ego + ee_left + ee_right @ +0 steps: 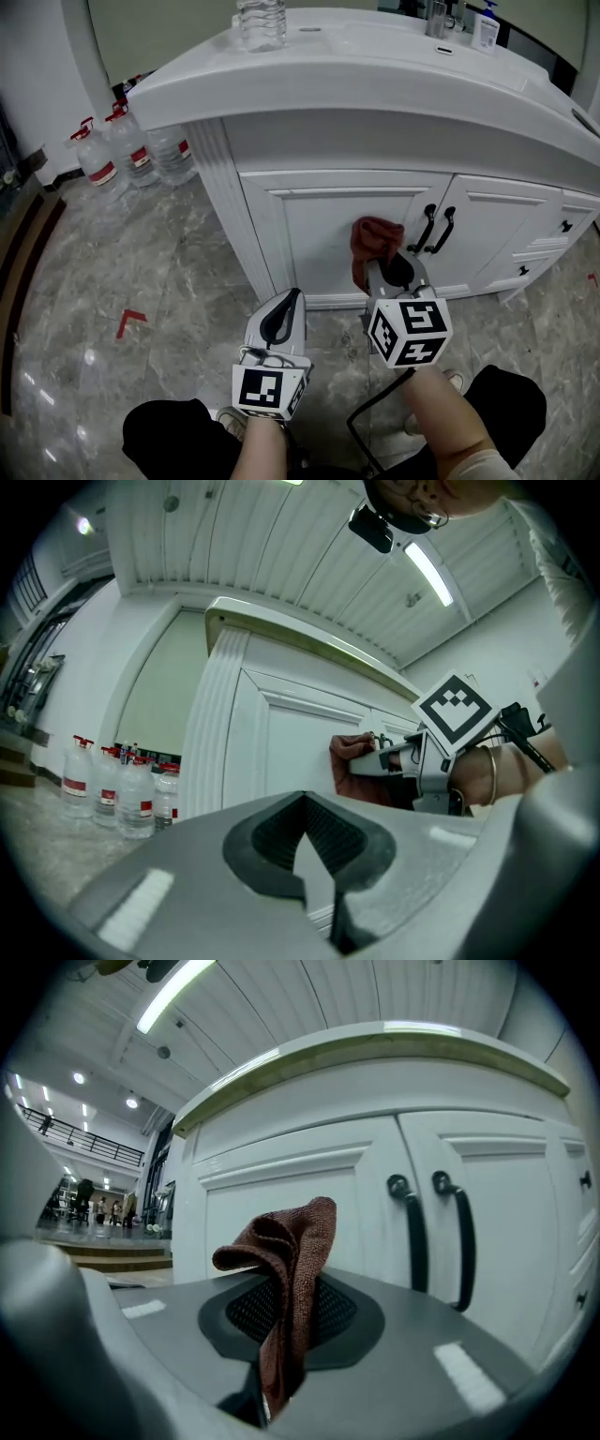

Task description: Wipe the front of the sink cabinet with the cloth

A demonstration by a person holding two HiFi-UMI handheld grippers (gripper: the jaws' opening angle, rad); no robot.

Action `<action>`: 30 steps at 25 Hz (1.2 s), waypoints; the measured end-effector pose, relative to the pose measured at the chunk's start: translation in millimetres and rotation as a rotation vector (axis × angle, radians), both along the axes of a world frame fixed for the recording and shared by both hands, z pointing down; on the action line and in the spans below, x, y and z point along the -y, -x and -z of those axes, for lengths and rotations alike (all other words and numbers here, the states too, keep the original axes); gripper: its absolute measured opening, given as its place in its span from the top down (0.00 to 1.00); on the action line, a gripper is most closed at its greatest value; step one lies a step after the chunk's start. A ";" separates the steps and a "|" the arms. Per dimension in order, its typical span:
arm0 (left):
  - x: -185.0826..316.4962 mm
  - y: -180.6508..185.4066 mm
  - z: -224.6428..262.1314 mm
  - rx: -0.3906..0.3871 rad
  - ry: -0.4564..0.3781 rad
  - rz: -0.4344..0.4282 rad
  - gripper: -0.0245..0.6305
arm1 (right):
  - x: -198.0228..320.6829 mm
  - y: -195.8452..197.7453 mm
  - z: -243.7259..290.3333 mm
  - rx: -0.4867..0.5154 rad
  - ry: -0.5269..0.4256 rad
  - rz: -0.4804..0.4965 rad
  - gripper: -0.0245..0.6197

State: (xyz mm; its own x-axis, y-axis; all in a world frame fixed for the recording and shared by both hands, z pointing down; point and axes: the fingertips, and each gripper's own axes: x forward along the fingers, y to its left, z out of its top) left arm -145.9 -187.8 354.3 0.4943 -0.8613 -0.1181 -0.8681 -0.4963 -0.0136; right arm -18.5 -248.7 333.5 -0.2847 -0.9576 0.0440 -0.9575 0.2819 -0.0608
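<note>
The white sink cabinet (319,225) stands in front of me, with two doors and a pair of black handles (436,230). My right gripper (392,267) is shut on a reddish-brown cloth (373,242). It holds the bunched cloth up at the left door's right side, just left of the handles. In the right gripper view the cloth (286,1255) sticks up from the shut jaws, with the handles (436,1237) close behind. In the left gripper view the cloth (352,757) seems to touch the door. My left gripper (292,296) is shut and holds nothing, low and left of the right one.
Several water bottles (131,155) stand on the marble floor left of the cabinet. A clear bottle (261,23) and a soap dispenser (485,28) sit on the countertop. Small drawers (562,227) are at the cabinet's right. A red tape mark (129,322) lies on the floor.
</note>
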 end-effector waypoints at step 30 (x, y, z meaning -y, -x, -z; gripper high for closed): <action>16.6 69.8 -16.9 -0.054 0.040 0.136 0.96 | 14.4 105.6 -65.5 0.011 0.069 0.165 0.84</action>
